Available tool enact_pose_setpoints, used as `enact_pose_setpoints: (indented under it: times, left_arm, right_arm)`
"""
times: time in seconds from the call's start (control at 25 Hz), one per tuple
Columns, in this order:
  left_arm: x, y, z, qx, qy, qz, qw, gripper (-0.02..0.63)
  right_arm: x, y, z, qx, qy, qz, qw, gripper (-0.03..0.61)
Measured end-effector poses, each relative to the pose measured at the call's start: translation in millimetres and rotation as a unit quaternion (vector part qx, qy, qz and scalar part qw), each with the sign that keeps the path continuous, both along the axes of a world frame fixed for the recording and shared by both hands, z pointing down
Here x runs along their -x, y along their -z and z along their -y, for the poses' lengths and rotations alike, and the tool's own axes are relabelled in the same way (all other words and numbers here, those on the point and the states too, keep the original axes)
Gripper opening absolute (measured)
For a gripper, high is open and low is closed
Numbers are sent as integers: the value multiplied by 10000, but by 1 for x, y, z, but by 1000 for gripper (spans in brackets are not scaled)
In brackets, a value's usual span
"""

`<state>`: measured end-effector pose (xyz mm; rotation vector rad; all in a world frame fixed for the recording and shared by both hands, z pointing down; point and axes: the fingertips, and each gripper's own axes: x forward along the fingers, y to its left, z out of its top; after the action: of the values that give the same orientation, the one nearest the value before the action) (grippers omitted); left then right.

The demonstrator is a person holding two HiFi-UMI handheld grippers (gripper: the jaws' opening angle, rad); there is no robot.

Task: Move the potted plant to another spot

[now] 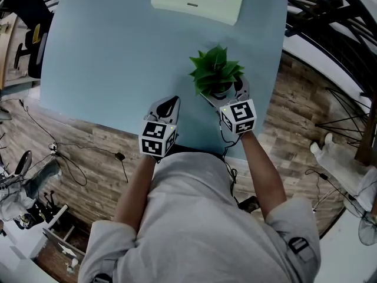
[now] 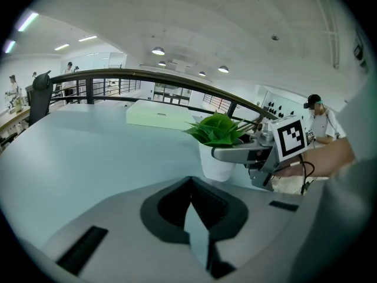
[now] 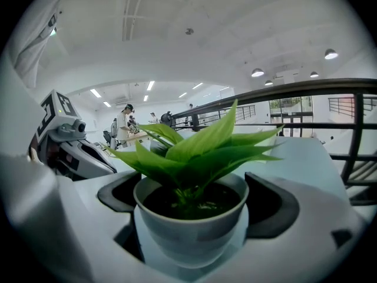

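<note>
The potted plant [image 1: 217, 72] was seen standing upright on the pale blue table [image 1: 118, 58], close to the table's near edge and towards its right-hand corner. It was enclosed by the right gripper [image 1: 222, 89], whose jaws were set one on each side of the white pot [image 3: 191, 220]. They were judged to be closed against the pot's wall, since no gap could be made out there in the right gripper view. The plant's long axis was vertical, with the leaves rising above the jaws and the grip taken level across the pot, just below its rim.

The left gripper [image 1: 170, 102] was held over the same near edge of the table, further towards its middle and apart from the pot. Its jaws were drawn together with nothing between them.

The right hand was therefore taken to be the carrying hand. A lift was judged to be needed before the pot could be shifted over the bare table.
</note>
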<state>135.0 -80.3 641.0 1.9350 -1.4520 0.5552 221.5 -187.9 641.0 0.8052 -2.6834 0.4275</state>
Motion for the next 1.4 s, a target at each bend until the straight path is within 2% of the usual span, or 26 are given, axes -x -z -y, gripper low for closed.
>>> enact_pose_setpoints:
  times: [0.56, 1.04, 1.4]
  left_arm:
    - [-7, -3, -1, 46, -149, -16, 9999, 12]
    - [-23, -9, -1, 84, -370, 6, 9993, 12]
    - [-21, -8, -2, 112, -402, 29, 9991, 12]
  right_arm:
    - [-12, -6, -17, -138, 31, -218, 9997, 545]
    - [-19, -13, -34, -536, 56, -404, 9977, 546]
    - [-21, -11, -33, -450, -125, -292, 9985, 546]
